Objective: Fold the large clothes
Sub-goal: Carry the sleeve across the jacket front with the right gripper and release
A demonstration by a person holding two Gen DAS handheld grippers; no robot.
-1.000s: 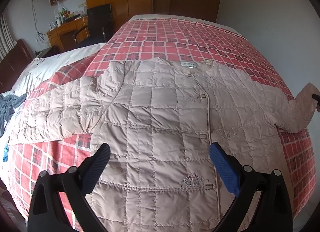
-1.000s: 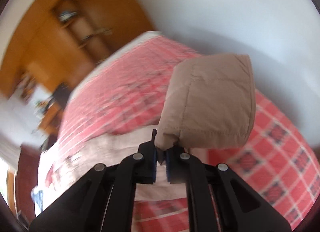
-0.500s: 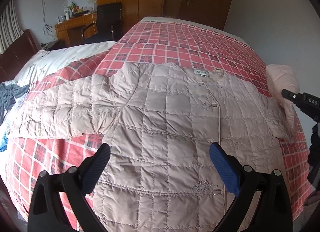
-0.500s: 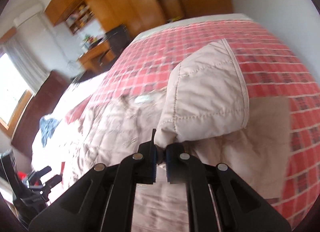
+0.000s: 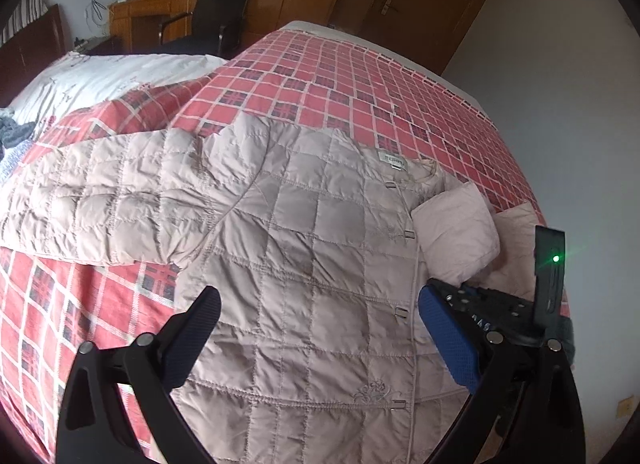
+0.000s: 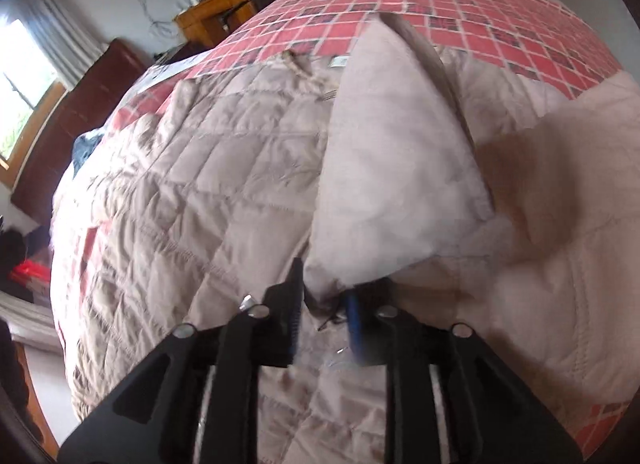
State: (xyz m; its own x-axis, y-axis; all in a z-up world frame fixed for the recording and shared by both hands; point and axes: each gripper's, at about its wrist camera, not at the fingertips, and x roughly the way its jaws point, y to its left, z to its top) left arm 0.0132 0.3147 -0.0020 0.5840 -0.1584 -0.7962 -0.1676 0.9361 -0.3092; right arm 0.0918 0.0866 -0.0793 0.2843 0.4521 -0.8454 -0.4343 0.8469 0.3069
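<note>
jacket hem (image 5: 320, 452): cut off by bottom edge
collar label (image 5: 394, 161): text too small to read
sleeve cuff (image 6: 392, 183): motion-blurred

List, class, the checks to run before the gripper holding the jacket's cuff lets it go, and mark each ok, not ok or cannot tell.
1. Right gripper pinches the cuff: ok.
2. Cuff is over the jacket front, near the buttoned placket: ok.
3. Folded sleeve lies flat, uncreased: cannot tell, the right wrist view is blurred.
4. Left gripper is open and holds nothing: ok.
5. Other sleeve folded in: not ok, spread on the bedspread.
</note>
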